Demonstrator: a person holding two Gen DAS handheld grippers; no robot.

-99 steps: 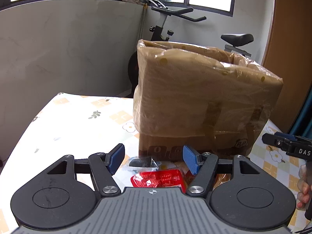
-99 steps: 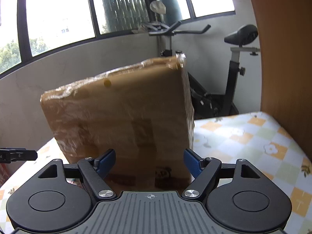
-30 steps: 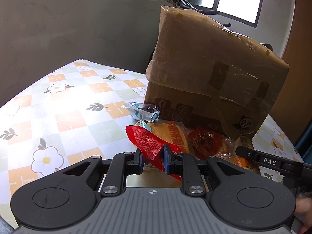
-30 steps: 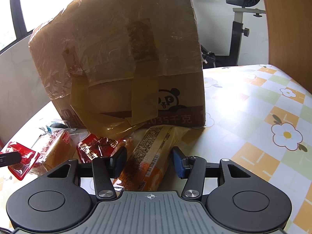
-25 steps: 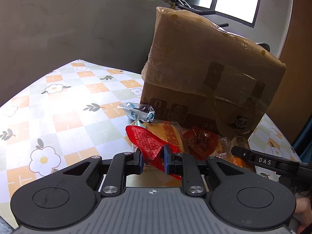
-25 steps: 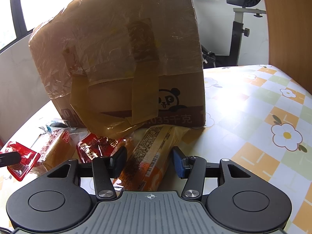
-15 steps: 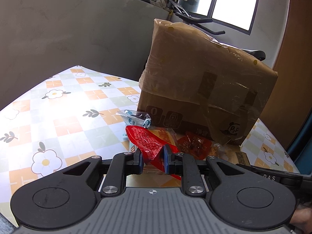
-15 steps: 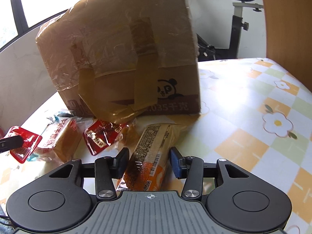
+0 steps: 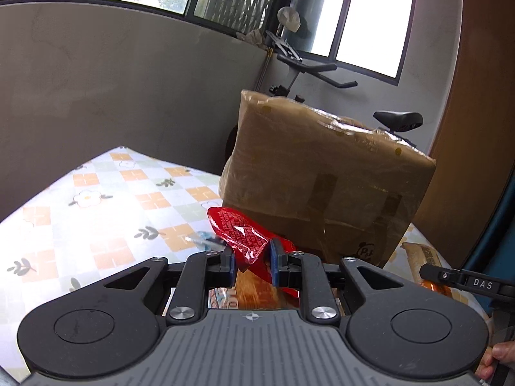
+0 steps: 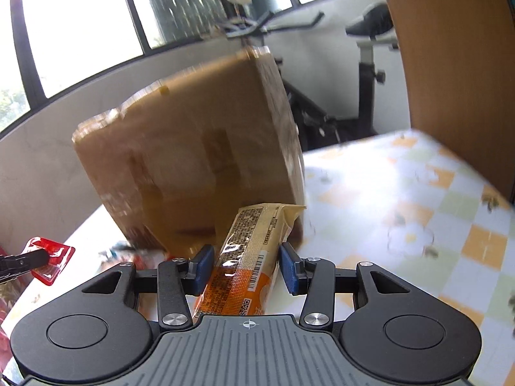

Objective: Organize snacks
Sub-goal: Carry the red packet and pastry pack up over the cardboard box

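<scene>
Left wrist view: your left tongs (image 9: 250,262) pinch the red snack packet (image 9: 239,234) up off the counter (image 9: 106,212).
Right wrist view: your right tongs (image 10: 246,268) squeeze the long orange snack pack (image 10: 248,257), lifted in front of the brown box (image 10: 193,167).

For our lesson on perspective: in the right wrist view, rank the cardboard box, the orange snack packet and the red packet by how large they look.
1. Cardboard box, largest by far.
2. Orange snack packet, held in the right gripper; its closeness to the camera enlarges it.
3. Red packet, smallest, partly hidden by the left gripper's finger at the frame edge.
</scene>
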